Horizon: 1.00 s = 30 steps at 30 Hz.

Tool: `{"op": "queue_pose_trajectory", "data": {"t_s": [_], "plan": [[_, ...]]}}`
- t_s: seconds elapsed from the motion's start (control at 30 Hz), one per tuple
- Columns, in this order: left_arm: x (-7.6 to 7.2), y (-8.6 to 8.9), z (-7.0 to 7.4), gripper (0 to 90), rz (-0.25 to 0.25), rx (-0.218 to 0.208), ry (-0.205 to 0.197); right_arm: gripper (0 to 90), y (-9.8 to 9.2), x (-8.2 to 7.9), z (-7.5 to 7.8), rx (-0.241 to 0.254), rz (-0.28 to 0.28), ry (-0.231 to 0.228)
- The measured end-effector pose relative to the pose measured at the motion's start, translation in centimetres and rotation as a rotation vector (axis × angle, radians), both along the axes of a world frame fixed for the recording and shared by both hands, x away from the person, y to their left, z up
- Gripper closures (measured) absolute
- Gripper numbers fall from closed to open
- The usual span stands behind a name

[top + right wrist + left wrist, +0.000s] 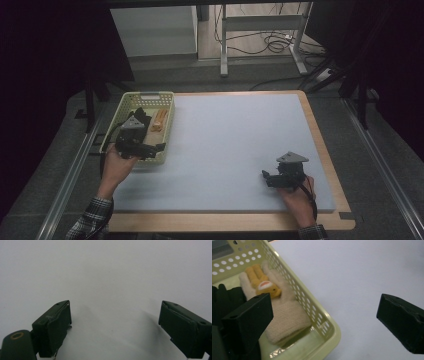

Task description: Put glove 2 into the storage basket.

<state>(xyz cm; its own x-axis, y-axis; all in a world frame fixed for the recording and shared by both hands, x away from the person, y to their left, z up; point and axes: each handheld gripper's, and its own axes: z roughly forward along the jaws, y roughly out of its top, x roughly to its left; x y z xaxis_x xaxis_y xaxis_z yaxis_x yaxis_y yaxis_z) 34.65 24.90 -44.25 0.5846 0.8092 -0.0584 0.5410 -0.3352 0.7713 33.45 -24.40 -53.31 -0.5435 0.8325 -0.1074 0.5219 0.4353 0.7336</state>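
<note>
A pale green perforated basket (147, 94) stands at the mat's left edge. Inside it lies a cream knitted glove (287, 315) with an orange plush figure (265, 285) on it, seen in the high view as the glove (159, 120). A black fabric item (227, 298) lies beside it. My left gripper (148, 148) hovers over the basket's near right corner; in its own view the left gripper (324, 315) is open, one jaw above the basket, the other above the mat. My right gripper (270, 179) rests low over the mat at the near right, and close up this right gripper (115, 325) is open and holds nothing.
A grey-blue foam mat (235, 135) covers a wooden tabletop (321, 145). Metal rails (70, 172) run along both sides. Desk legs and cables (265, 42) stand beyond the far edge.
</note>
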Motion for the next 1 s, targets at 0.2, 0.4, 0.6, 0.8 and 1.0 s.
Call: {"op": "queue_pose_trajectory", "data": {"t_s": [0.2,0.4,0.6,0.8,1.0], "plan": [[-0.3,-0.7,-0.3,1.3,-0.02,-0.004,-0.004,10.8,0.0,0.0,0.0,0.001,-0.001,0.001],[-0.7,-1.6,-0.5,1.2,-0.044,-0.005,-0.01,10.8,0.0,0.0,0.0,0.001,0.0,0.0],[-1.1,-2.6,-0.8,1.2,-0.068,-0.01,-0.012,10.8,0.0,0.0,0.0,0.0,0.0,-0.001],[-1.5,-3.5,-0.9,1.2,-0.09,-0.026,-0.018,10.8,0.0,0.0,0.0,0.0,0.0,-0.002],[-2.0,-4.6,-1.1,1.2,-0.117,-0.036,-0.024,10.8,0.0,0.0,0.0,-0.001,0.0,-0.002]]}}
